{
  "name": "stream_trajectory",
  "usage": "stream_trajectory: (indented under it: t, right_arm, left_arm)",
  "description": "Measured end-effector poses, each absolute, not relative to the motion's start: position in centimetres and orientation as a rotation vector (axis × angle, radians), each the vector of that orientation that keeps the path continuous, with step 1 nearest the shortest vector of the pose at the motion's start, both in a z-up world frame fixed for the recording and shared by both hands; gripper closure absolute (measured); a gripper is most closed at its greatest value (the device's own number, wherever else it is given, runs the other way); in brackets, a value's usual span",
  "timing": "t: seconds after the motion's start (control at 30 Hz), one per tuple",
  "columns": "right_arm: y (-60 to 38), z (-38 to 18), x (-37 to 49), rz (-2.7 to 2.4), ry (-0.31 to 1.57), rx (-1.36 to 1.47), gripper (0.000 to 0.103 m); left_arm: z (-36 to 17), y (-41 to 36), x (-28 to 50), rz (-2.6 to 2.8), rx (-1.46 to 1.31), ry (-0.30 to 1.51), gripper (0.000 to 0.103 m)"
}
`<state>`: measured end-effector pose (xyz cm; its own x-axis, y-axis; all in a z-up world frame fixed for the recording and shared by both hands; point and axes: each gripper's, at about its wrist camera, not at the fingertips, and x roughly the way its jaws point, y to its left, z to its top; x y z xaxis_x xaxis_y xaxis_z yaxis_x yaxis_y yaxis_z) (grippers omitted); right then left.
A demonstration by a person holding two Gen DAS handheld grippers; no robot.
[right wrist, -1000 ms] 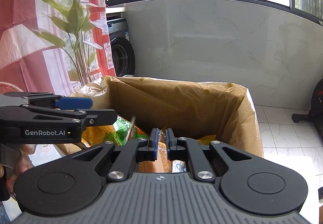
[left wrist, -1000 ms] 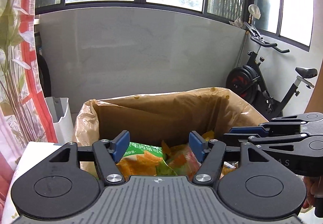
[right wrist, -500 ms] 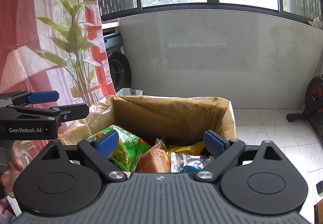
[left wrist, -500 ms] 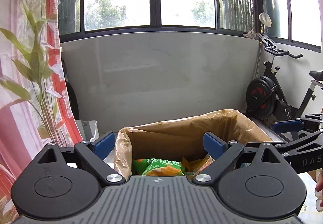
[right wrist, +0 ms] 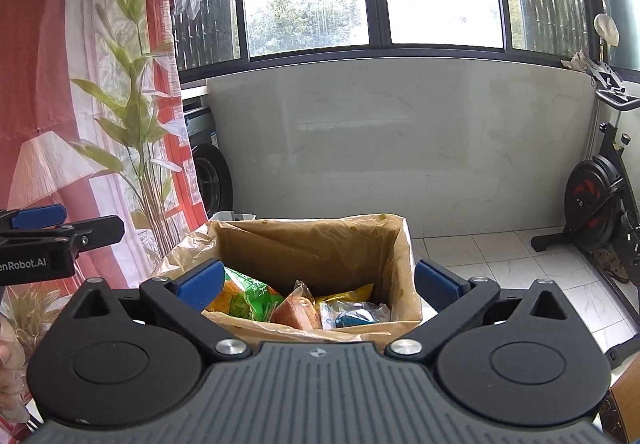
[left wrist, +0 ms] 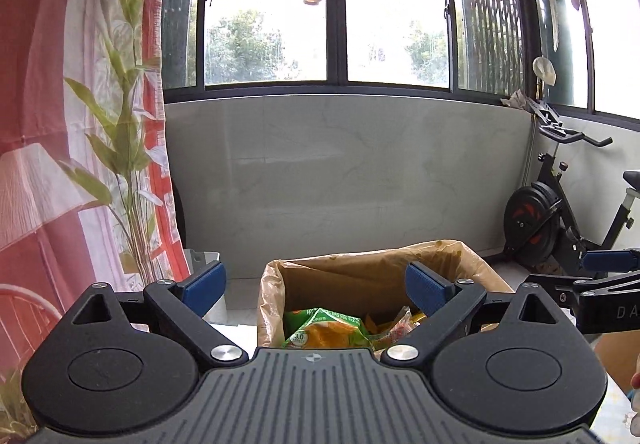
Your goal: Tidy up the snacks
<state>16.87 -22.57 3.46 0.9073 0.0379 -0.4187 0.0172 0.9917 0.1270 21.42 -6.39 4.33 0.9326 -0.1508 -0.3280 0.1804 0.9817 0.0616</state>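
Now both clear: left tool (left wrist: pixel 316 290) and right tool (right wrist: pixel 318 286) spread wide, just opened, nothing between pads. Green-orange crinkly snack bag (right wrist: pixel 244 296) among other packets inside brown plastic-lined cardboard box (right wrist: pixel 320 240), ahead and below both; nearer left tool.

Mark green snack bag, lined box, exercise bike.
green snack bag (right wrist: pixel 250 298): right wrist view, printed front face.
lined box (right wrist: pixel 320 244): right wrist view, inner back wall.
exercise bike (right wrist: pixel 592 200): right wrist view, flywheel.
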Motion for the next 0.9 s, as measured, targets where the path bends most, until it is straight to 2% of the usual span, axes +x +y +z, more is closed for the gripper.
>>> stream_trajectory:
  t: [0.23,0.9]
  right_arm:
    - [-22.5,3.0,14.3,-0.004,0.440,0.145,0.000]
    - [-22.6,2.8,12.5,-0.007,0.451,0.141,0.000]
  left_arm:
    - [3.4,-5.1,19.7,-0.141,0.054,0.386,0.006]
    - [3.5,-4.0,18.3,-0.104,0.052,0.381,0.006]
